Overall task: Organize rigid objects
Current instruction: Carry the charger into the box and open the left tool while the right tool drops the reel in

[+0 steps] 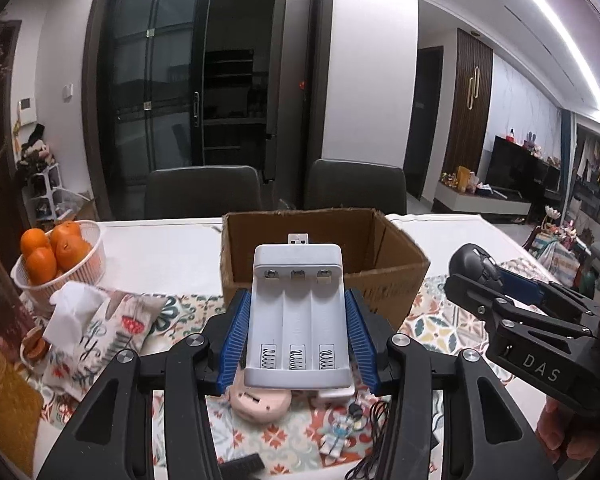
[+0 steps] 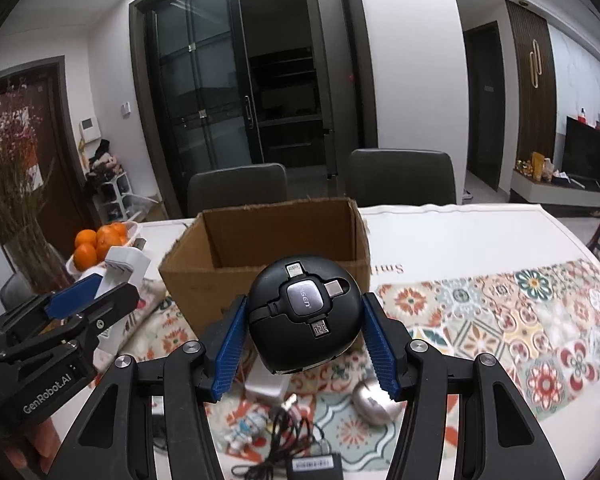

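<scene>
Dining table (image 2: 480, 240): cardboard box (image 2: 268, 240) empty; left tool (image 1: 298, 320) grips battery charger (image 1: 298, 312), right tool (image 2: 304, 320) grips cable reel (image 2: 304, 312).

My left gripper (image 1: 298, 320) reaches forward and tilts somewhat downward, its black linkage arms spreading toward the camera. Its two blue ribbed pads (image 1: 233, 342) are clamped against the long sides of the white battery charger (image 1: 299, 312), which is held clear of the table. My right gripper (image 2: 304, 322) sits at the same downward tilt, its blue pads (image 2: 381, 350) pressing the flanks of the round black cable adapter (image 2: 302, 318), also lifted. The two grippers are side by side, apart, each showing at the edge of the other's view. Fingers of my right hand (image 1: 556, 432) wrap its handle; a little of my left hand (image 2: 24, 454) shows too.
</scene>
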`<state>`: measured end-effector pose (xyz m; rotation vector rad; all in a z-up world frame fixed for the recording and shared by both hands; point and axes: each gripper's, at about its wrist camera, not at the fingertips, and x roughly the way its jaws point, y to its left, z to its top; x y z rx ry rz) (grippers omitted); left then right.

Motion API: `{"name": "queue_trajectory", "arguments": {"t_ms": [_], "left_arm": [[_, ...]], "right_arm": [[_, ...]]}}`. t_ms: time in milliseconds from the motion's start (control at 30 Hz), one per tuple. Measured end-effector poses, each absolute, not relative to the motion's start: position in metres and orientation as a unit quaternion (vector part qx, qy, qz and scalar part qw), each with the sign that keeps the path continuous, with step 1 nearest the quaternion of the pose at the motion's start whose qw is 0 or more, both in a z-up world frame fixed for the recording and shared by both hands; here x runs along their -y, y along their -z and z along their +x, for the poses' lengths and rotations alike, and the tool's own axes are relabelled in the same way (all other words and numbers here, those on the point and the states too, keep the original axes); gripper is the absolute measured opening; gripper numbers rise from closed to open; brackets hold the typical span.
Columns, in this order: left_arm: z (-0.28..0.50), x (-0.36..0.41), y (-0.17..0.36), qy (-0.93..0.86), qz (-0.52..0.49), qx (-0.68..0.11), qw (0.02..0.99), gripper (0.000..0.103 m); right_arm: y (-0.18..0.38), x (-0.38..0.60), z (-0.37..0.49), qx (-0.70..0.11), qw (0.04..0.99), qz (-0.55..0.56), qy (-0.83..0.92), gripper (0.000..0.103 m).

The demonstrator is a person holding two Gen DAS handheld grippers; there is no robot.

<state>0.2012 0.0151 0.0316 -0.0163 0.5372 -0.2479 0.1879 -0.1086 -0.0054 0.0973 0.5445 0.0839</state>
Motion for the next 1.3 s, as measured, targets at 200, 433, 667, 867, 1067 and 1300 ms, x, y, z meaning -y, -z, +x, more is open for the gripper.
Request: {"name": "queue_trajectory", "arguments": {"t_ms": [200,433,667,867,1067,1300], "left_arm": [[0.227,-0.011,-0.050,0.126,-0.004,-0.266,0.956,0.047],[0.260,-0.008,-0.060,0.132,-0.015,-0.292,0.947,0.047],[0.293,-0.008,-0.058,0.131,-0.013,-0.325,0.936,0.047],[0.323,-0.006,-0.053,0.124,-0.003,-0.357,0.926,0.047],[0.350,-0.002,-0.044,0.122,0.006,-0.390,0.913,0.047],[0.375,0.008,-0.028,0.112,0.035,-0.427,0.897,0.047]], "right_arm": [[-0.013,0.108,0.210,-0.267,0.961,0.048,-0.047,0.056],[-0.030,0.110,0.238,-0.273,0.960,0.035,-0.053,0.056],[-0.032,0.108,0.267,-0.296,0.952,0.033,-0.067,0.056],[-0.025,0.109,0.299,-0.338,0.937,0.032,-0.078,0.056],[-0.015,0.108,0.329,-0.375,0.923,0.026,-0.082,0.056],[0.001,0.110,0.359,-0.422,0.903,0.029,-0.080,0.056]]}}
